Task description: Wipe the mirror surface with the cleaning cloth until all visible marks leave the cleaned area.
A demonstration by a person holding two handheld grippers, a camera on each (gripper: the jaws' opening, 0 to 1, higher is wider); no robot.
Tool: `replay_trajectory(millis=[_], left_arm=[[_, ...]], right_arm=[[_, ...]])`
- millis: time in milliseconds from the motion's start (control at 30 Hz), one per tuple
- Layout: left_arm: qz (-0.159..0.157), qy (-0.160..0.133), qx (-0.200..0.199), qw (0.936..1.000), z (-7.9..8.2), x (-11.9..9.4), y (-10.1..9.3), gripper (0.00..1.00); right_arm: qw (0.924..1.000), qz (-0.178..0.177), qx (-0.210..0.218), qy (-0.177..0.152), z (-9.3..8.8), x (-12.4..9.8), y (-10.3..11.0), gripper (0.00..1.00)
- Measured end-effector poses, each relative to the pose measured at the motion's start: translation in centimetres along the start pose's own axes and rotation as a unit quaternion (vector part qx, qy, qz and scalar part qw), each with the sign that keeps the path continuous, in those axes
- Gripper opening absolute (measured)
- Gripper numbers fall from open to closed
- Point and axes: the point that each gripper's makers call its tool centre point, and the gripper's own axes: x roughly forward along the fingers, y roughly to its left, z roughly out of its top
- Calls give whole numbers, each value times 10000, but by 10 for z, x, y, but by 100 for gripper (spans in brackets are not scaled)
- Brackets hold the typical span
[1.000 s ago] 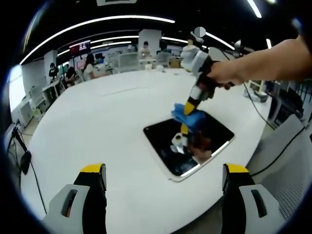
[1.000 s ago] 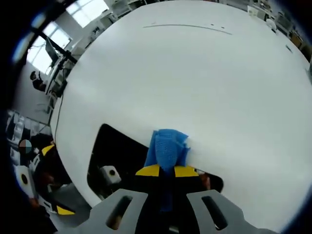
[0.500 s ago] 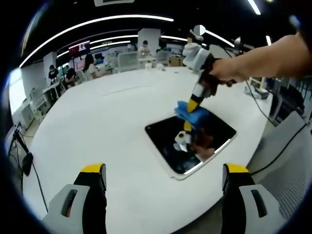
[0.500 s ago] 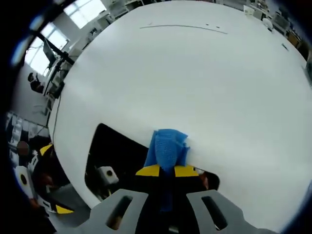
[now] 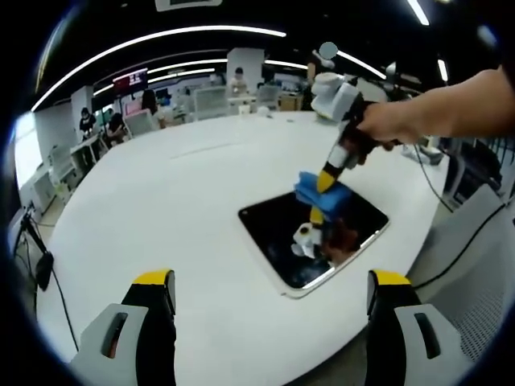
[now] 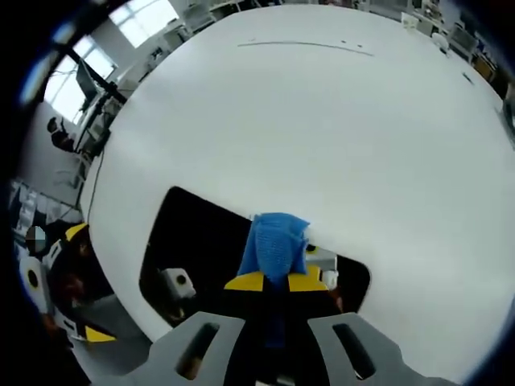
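Note:
A dark rectangular mirror (image 5: 298, 233) lies flat on the round white table (image 5: 161, 201), right of centre in the left gripper view. My right gripper (image 5: 328, 178) comes in from the upper right, held by a hand, shut on a blue cleaning cloth (image 5: 315, 191) that rests at the mirror's far edge. In the right gripper view the cloth (image 6: 273, 245) sticks out between the shut yellow-tipped jaws of my right gripper (image 6: 273, 281), over the mirror (image 6: 201, 241). My left gripper (image 5: 269, 289) hangs open near the table's front edge, nothing between its jaws.
The mirror sits close to the table's right edge. Cables (image 5: 459, 241) hang off the table on the right. Desks, chairs and several people (image 5: 145, 108) fill the room behind the table. A wide bare stretch of tabletop (image 6: 322, 121) lies beyond the mirror.
My right gripper has carried the cloth a little to the right and farther along the mirror's far edge. In the right gripper view more of the mirror shows under the cloth. My left gripper has stayed still.

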Motion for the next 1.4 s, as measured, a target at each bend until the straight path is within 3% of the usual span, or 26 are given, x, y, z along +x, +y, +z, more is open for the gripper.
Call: replay_trajectory(millis=[1400], left_arm=[[-106,27,-38,9999,-2,1,-4,100]], right_arm=[[9996,173,-161,145,-66,-8,30,2]])
